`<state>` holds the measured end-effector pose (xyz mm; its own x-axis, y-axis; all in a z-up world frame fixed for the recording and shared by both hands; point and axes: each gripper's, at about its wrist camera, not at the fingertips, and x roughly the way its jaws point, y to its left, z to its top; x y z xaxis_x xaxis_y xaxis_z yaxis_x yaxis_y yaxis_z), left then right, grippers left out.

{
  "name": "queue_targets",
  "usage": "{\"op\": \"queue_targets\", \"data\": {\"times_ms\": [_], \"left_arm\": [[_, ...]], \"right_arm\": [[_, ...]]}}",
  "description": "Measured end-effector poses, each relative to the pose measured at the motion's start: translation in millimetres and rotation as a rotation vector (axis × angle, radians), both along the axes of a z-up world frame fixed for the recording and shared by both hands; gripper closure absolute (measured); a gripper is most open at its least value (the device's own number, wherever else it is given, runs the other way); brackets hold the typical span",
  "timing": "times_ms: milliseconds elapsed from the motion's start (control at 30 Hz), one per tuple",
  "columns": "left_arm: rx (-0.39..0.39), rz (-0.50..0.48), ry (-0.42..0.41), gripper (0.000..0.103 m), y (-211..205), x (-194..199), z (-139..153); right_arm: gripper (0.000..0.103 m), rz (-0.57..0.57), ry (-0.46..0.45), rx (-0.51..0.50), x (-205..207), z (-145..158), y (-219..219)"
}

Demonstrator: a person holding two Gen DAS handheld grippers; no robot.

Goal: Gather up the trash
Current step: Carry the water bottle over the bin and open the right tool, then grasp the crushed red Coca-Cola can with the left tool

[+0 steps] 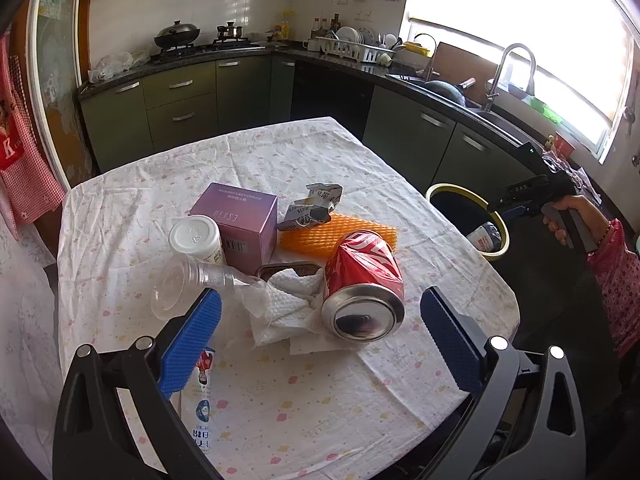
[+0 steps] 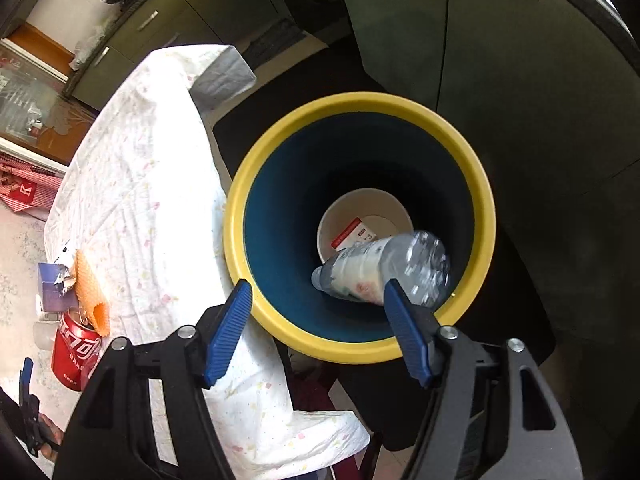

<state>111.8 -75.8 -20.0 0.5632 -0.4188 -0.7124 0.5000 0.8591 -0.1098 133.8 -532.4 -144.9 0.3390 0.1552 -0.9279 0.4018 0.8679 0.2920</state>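
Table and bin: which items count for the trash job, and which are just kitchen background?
Job:
- red can, lying on its side
- purple box
- clear plastic cup
- white-capped bottle
- orange foam net
- crumpled wrappers
- paper towel
- yellow-rimmed bin, plastic bottle and paper cup inside

Background:
- wok
- dish rack
- faucet

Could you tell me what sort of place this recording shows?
A home kitchen, most likely: a wok on a gas stove, a sink faucet beneath the window, and a dish rack on the counter.
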Motion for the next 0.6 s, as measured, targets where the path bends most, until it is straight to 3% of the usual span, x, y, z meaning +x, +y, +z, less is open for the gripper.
{"op": "queue_targets", "data": {"times_ms": [300, 600], "left_arm": [[0.072, -0.097, 0.003, 0.005, -34.2, 3.7, -14.3], [0.174, -0.207, 0.043, 0.005, -87.3, 15.2, -36.0]], "right_arm": [[0.034, -0.014, -0.234, 0.069, -57.4, 18.6, 30.4], [0.033, -0.018, -0.310, 0.099, -90.4, 7.5, 53.0]]}}
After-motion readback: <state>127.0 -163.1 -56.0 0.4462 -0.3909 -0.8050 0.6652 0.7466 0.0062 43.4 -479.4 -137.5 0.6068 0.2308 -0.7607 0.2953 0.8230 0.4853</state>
